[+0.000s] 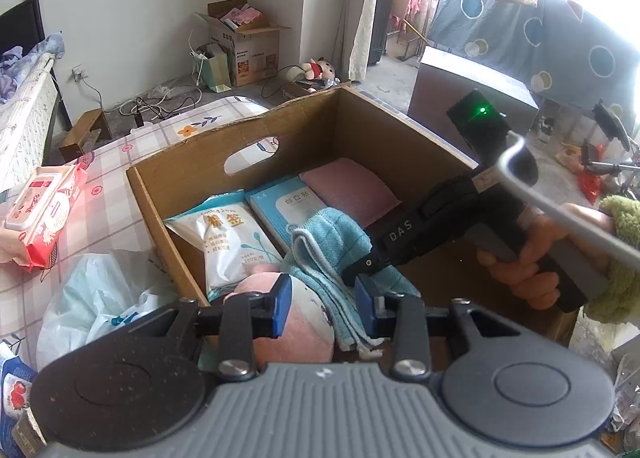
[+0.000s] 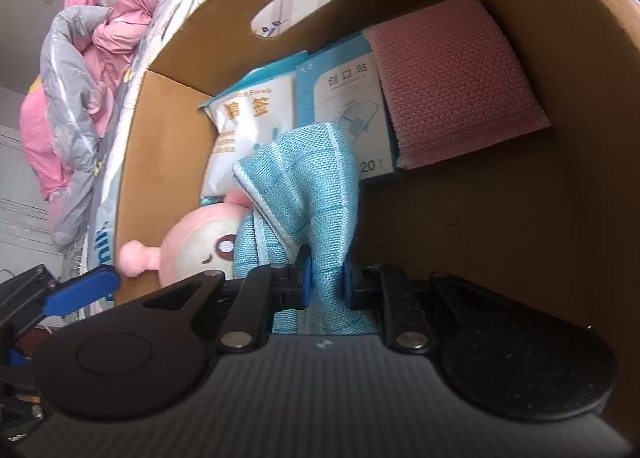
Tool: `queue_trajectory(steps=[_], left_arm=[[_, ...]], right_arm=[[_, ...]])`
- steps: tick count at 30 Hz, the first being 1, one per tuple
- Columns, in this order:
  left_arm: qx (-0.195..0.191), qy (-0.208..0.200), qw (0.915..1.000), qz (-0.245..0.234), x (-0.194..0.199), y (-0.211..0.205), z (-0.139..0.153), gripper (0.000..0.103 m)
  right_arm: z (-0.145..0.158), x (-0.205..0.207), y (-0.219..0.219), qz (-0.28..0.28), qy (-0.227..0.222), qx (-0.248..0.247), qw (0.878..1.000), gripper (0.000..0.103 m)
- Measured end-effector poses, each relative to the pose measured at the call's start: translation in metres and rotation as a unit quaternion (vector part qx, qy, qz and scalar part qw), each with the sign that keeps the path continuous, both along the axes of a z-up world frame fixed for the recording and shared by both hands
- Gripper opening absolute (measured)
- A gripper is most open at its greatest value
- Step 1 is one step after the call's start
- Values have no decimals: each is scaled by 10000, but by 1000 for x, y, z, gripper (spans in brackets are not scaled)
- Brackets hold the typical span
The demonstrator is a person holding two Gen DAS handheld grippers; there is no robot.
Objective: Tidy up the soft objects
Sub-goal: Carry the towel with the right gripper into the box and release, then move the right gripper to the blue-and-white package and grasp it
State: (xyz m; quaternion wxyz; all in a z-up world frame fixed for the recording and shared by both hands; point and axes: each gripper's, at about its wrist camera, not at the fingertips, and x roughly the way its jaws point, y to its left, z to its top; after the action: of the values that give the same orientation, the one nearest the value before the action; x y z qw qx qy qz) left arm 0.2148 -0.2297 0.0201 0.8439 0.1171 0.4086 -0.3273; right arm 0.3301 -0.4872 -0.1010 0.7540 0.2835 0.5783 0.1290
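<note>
Clenched on a blue cloth (image 2: 316, 194), the right claw (image 2: 326, 282) lowers it into the cardboard box (image 1: 400, 130); the left claw (image 1: 323, 306), released, straddles a pink plush toy (image 1: 296, 334).

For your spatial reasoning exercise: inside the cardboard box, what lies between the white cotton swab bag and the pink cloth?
A blue plaster box lies between the swab bag and pink cloth, shown in both wrist views.
</note>
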Motion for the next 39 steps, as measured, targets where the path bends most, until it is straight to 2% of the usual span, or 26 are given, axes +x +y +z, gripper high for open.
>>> queue_trajectory(steps=[4, 7, 10, 12, 14, 21, 26, 32, 35, 39], left_arm=[[-24, -23, 10000, 52, 0, 8, 4, 36], [-55, -23, 9999, 117, -3, 15, 6, 40], [-85, -60, 9998, 176, -7, 22, 10, 43], [-124, -99, 9996, 220, -11, 28, 13, 47], [-181, -122, 9994, 274, -16, 36, 16, 49], [-338, -293, 9978, 498, -35, 74, 33, 54], [-392, -541, 9942, 840, -54, 118, 45, 59], [-311, -854, 9819, 1662, -70, 188, 53, 60], [-180, -983, 9710, 2170, -72, 223, 52, 60], [-65, -888, 9582, 2719, -64, 264, 41, 60]], right_arm=[[-12, 4, 8, 68, 45, -354, 9993, 15], [-8, 3, 12, 63, 16, -508, 9987, 20], [1, -1, 15, 1, -71, -675, 9977, 33], [8, -6, 15, -72, -167, -713, 9973, 46], [17, -10, 15, -153, -296, -774, 9964, 51], [49, -28, 16, -500, -777, -850, 9921, 54], [88, -39, 30, -551, -1236, -863, 9870, 54], [152, -43, 77, -72, -1916, -726, 9788, 55], [178, -36, 118, 368, -2174, -555, 9738, 55], [202, -14, 187, 1088, -2294, -269, 9669, 57]])
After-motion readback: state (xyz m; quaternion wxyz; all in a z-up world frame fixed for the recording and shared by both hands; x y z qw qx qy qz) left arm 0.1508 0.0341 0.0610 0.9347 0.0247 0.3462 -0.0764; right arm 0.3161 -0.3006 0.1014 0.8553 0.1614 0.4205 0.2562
